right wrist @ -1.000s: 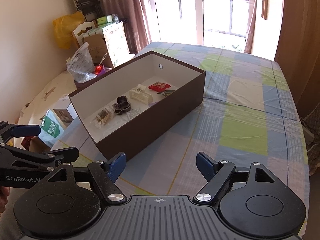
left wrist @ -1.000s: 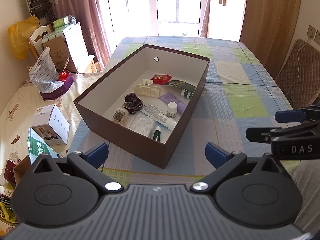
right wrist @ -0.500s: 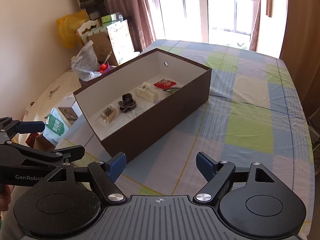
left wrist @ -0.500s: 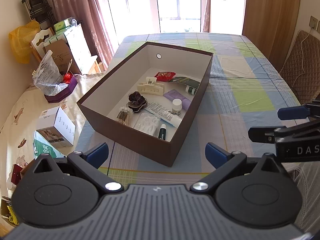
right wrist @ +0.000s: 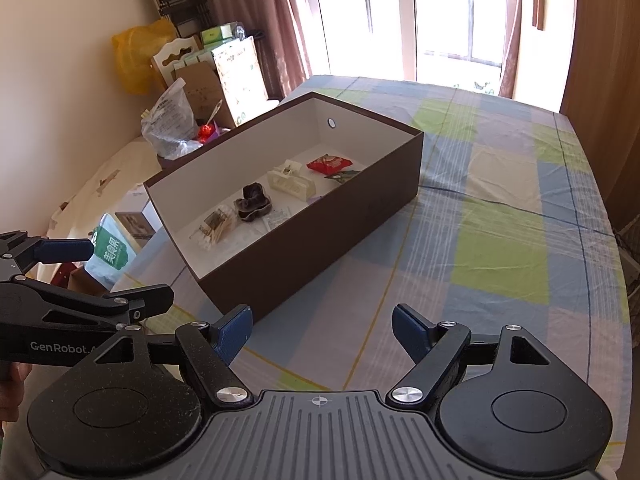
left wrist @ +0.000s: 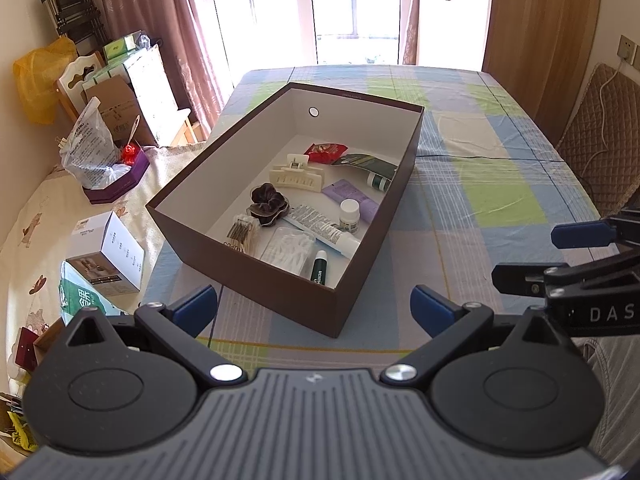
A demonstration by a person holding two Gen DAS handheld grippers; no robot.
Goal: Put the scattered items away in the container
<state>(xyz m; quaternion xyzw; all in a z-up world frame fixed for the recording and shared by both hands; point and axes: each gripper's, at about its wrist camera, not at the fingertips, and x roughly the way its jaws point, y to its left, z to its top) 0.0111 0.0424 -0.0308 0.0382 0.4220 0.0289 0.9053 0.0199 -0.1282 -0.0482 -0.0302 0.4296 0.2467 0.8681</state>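
A brown box (left wrist: 280, 300) with a white inside stands on the checked tablecloth; the right wrist view shows it too (right wrist: 320, 236). Inside lie a cream hair claw (left wrist: 297, 178), a dark scrunchie (left wrist: 267, 204), a red packet (left wrist: 325, 151), tubes, a small white-capped bottle (left wrist: 349, 215), cotton swabs (left wrist: 289, 250) and a dark lip balm (left wrist: 320, 272). My left gripper (left wrist: 314, 310) hangs open and empty before the box's near corner. My right gripper (right wrist: 322, 330) is open too, empty, to the right of the left one and nearer than the box.
Left of the table, a bed holds a white carton (left wrist: 106, 256), a green packet (left wrist: 78, 300), a plastic bag (left wrist: 90, 144) and a purple tray (left wrist: 120, 180). Cardboard boxes and a yellow bag (left wrist: 38, 76) stand by the wall. A quilted chair (left wrist: 600, 128) sits right.
Both grippers have drawn back and risen a little, so the box sits farther off in both views. Both stayed open. Nothing in the box moved.
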